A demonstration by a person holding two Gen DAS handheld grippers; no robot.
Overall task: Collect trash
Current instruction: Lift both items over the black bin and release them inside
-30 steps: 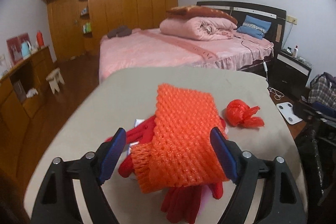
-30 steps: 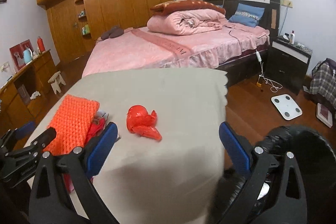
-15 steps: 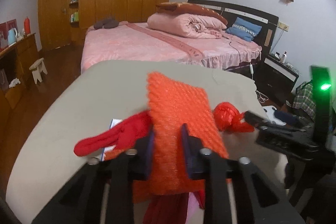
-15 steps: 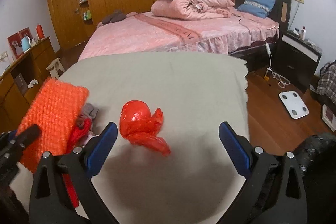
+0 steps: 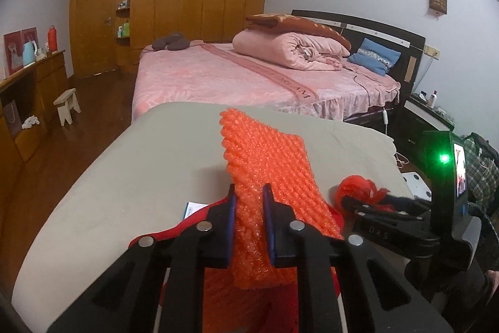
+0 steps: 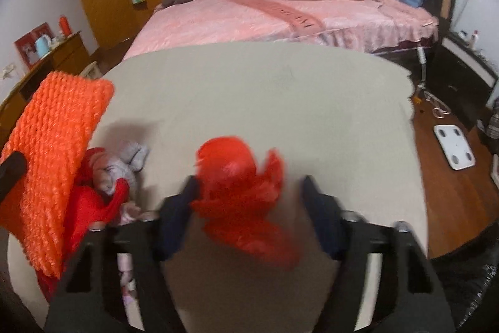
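Note:
An orange foam net [image 5: 265, 152] lies on the beige table cover [image 5: 140, 177], its near end raised. My left gripper [image 5: 249, 192] is shut on that end, the jaws still closing and squeezing the foam. In the right wrist view the net [image 6: 59, 127] is at the left. A crumpled red plastic bag [image 6: 240, 173] sits between the jaws of my right gripper [image 6: 249, 186], which are closing. Its left pad meets the bag; the right pad stands apart from it. The picture is blurred there. The left wrist view has the red bag [image 5: 355, 186] at the right.
Red cloth pieces [image 6: 90, 202] and a grey wad [image 6: 134, 155] lie under and beside the net, with a white card [image 5: 195, 206]. A black bag [image 6: 467, 286] hangs off the table's right corner. A pink bed [image 5: 234, 77] stands behind, and a white scale [image 6: 455, 149] lies on the floor.
My left gripper closed on the foam net's near end and lifted it. My right gripper came down and forward around the red bag, and its jaws narrowed.

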